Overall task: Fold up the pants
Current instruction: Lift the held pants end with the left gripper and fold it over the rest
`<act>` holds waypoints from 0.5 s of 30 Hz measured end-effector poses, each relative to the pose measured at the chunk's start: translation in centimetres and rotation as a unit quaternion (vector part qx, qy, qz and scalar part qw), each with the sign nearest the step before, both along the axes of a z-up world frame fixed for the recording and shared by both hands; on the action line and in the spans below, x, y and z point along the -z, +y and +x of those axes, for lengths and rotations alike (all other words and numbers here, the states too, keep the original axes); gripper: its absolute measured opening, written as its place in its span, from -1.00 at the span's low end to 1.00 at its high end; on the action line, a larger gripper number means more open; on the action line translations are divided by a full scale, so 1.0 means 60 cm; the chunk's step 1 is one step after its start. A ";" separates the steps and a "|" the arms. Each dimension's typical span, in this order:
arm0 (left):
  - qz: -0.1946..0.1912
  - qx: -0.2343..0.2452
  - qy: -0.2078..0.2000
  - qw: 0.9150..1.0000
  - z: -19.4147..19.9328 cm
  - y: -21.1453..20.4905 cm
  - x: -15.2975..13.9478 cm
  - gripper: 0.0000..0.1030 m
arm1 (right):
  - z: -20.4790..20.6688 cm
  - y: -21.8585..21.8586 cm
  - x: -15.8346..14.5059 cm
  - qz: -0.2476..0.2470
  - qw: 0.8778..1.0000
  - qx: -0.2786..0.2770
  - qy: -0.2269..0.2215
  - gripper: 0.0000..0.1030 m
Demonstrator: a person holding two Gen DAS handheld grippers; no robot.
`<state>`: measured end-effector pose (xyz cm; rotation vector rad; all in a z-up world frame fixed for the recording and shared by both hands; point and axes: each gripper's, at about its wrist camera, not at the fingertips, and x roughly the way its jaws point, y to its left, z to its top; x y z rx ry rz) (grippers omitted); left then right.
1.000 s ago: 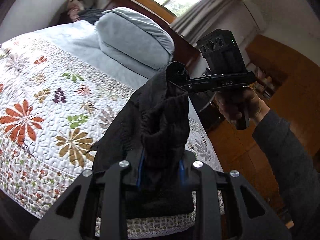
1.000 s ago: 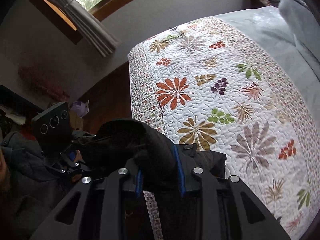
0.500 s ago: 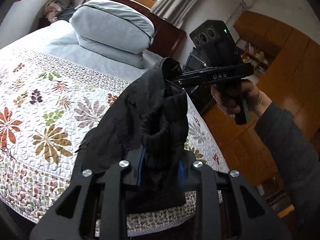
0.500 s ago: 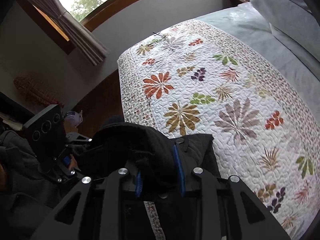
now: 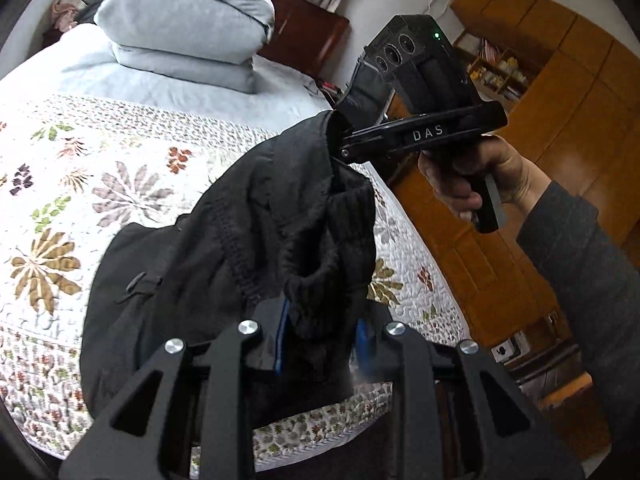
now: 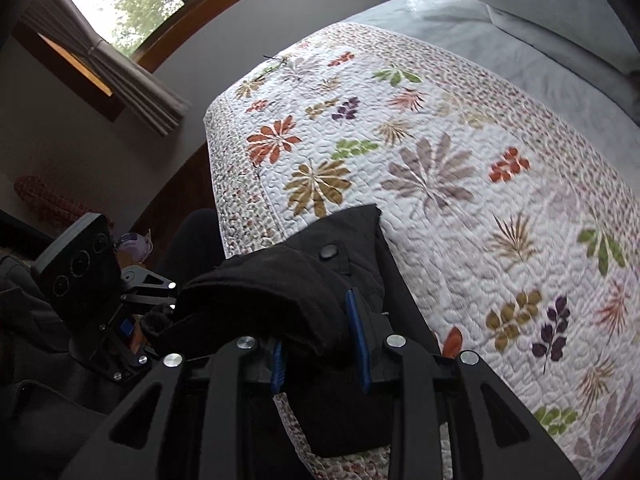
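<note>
The black pants (image 5: 248,240) are stretched between both grippers above the foot of the bed, and their lower part lies on the floral quilt (image 5: 80,200). My left gripper (image 5: 320,332) is shut on a bunched edge of the pants between its blue pads. In the left wrist view my right gripper (image 5: 338,140) is held by a hand (image 5: 476,176) and pinches the other end of that edge. In the right wrist view my right gripper (image 6: 318,344) is shut on a thick fold of the pants (image 6: 272,296), with the left gripper (image 6: 164,312) to its left.
Stacked grey pillows (image 5: 184,20) lie against a dark wooden headboard (image 5: 308,24). Wooden cabinets (image 5: 560,100) and a wood floor run along the bed's right side. A window with a curtain (image 6: 108,72) is on the far wall, and the quilt (image 6: 440,160) stretches out beyond the pants.
Both grippers have carried the pants sideways and lower over the bed. More of the black cloth now rests on the quilt. Both grips are unchanged.
</note>
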<state>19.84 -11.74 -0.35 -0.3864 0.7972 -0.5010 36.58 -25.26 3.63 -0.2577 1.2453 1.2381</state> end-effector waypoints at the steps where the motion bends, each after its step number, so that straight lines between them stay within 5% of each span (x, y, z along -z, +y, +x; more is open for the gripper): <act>1: 0.002 0.003 0.003 1.000 0.003 -0.009 0.006 -0.53 | 0.001 -0.007 0.005 0.000 1.000 0.002 0.001 -0.47; 15: 0.041 0.044 0.033 0.998 0.038 -0.095 0.084 -0.53 | 0.015 -0.104 0.101 -0.003 0.999 0.035 0.022 -0.47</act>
